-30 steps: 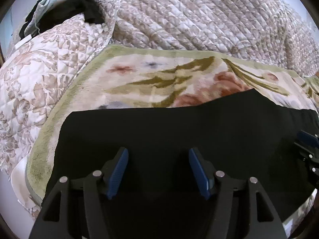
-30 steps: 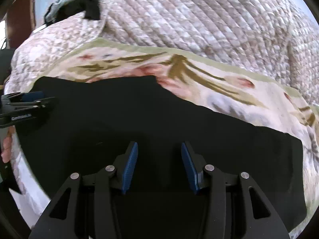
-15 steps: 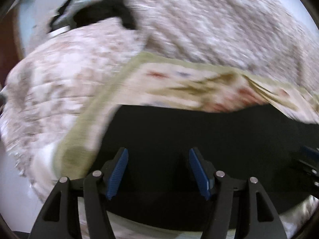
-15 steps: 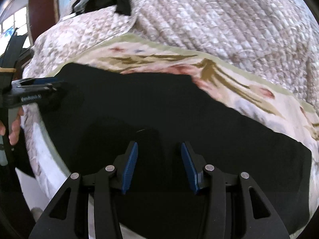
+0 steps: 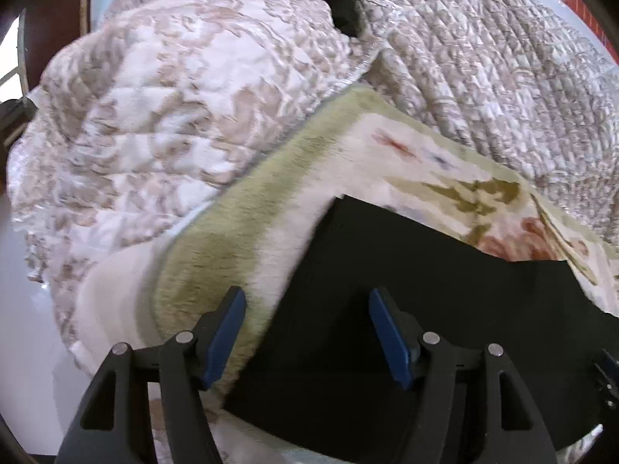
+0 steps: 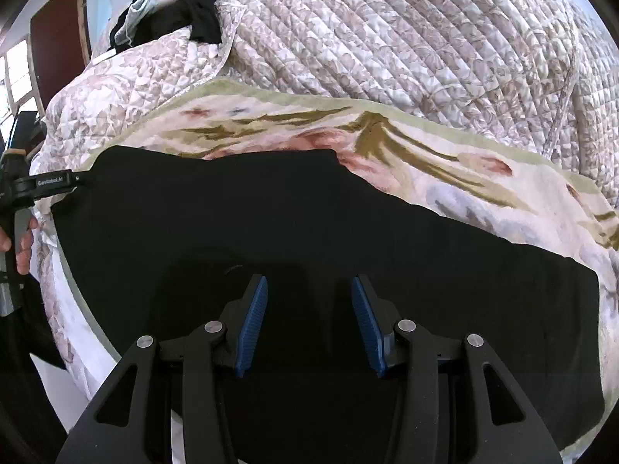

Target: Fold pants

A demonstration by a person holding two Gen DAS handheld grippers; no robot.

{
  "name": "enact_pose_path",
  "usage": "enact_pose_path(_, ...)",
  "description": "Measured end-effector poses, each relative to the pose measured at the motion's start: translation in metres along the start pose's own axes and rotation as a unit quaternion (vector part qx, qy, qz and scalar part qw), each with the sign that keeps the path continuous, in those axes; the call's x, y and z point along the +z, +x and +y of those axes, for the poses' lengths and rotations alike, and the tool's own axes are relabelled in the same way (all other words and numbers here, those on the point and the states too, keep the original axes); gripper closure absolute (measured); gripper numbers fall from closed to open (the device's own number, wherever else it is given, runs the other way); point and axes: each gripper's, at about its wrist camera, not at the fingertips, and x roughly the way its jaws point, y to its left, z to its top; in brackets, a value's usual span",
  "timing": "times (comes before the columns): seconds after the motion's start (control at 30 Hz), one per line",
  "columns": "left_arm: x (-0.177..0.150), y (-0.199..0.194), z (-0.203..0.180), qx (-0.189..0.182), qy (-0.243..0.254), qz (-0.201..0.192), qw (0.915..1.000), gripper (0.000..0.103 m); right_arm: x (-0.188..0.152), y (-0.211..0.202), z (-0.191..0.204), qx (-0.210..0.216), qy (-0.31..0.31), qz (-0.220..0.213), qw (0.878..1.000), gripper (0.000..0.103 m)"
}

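The pants (image 6: 294, 224) were plain black, spread flat and smooth across the floral blanket (image 6: 445, 162) on the bed. They lay as one long dark band running side to side, its far edge stepping down toward the right. The left end (image 5: 348, 239) finished in a straight, squared edge over the blanket's green border, and the right end stopped just short of the blanket's edge.

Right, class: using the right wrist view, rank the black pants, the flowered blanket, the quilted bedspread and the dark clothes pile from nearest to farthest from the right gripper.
1. Black pants, directly beneath the right gripper.
2. Flowered blanket, under the pants and just beyond their far edge.
3. Quilted bedspread, heaped behind the blanket.
4. Dark clothes pile, at the top left, farthest back.
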Motion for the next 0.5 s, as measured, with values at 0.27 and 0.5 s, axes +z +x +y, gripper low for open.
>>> enact_pose_path(0.27,0.000,0.009,-0.001,-0.011,0.001,-0.005,0.9999,0.029,0.000,0.001,-0.003,0.001,0.008,0.000,1.000,0.057)
enact_pose_path(0.5,-0.001,0.003,-0.015,-0.056,0.020,0.006,0.9982,0.089,0.001,-0.003,-0.004,0.002,0.015,-0.008,1.000,0.057)
